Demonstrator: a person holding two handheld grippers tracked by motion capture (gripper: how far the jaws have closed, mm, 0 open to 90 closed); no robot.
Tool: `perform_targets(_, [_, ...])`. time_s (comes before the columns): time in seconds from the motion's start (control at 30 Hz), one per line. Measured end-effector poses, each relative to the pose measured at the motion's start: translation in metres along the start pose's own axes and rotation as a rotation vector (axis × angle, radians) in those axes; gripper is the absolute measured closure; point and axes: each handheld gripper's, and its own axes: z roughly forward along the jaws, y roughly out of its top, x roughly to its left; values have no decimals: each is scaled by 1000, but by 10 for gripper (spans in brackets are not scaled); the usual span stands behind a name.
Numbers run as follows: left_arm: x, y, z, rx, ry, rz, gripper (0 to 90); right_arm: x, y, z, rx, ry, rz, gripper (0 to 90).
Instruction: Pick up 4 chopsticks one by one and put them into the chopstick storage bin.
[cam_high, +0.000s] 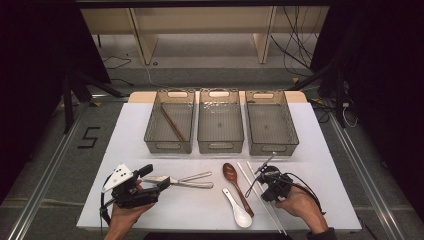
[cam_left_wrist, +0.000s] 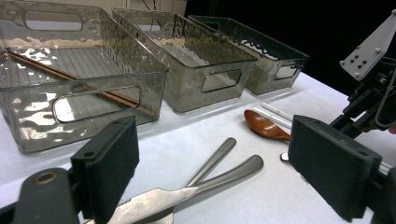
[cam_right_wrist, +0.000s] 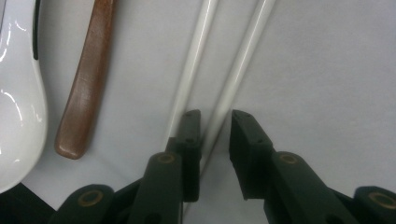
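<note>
Right gripper (cam_right_wrist: 215, 135): held in the person's right hand at the near right of the table (cam_high: 130, 125), pointed down at the tabletop; jaws narrow, one white chopstick (cam_right_wrist: 233, 79) between them, pads not seen pressing on it.
White chopsticks: two, lying side by side on the table near its right front; the other white chopstick (cam_right_wrist: 191, 74) passes just outside the left-hand jaw in the right gripper view.
Left gripper (cam_left_wrist: 212, 175): held low and about level at the near left, aimed toward the cutlery; jaws wide, gripping nothing.
Metal cutlery (cam_left_wrist: 187, 198): knife and two steel handles lying between the left gripper's jaws, on the table.
Brown spoon (cam_high: 235, 180): beside the white chopsticks.
White spoon (cam_high: 239, 212): nearest the front edge.
Bins (cam_high: 220, 145): three clear, in a row; left one holds brown chopsticks (cam_high: 172, 124).
Writing: "5" (cam_high: 89, 137) marked on the floor, left of the table.
</note>
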Motion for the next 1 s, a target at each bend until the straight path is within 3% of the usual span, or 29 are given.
perform_targets(0.4, [0,0,0,4,0,6,159,-5,0,0,13,-5,13,783])
perform_targets(0.7, [0,0,0,6,2,6,159,-11,1,0,26,12,55,797])
perform_targets(1.0, [0,0,1,7,2,11,159,-7,2,0,34,-18,49,803])
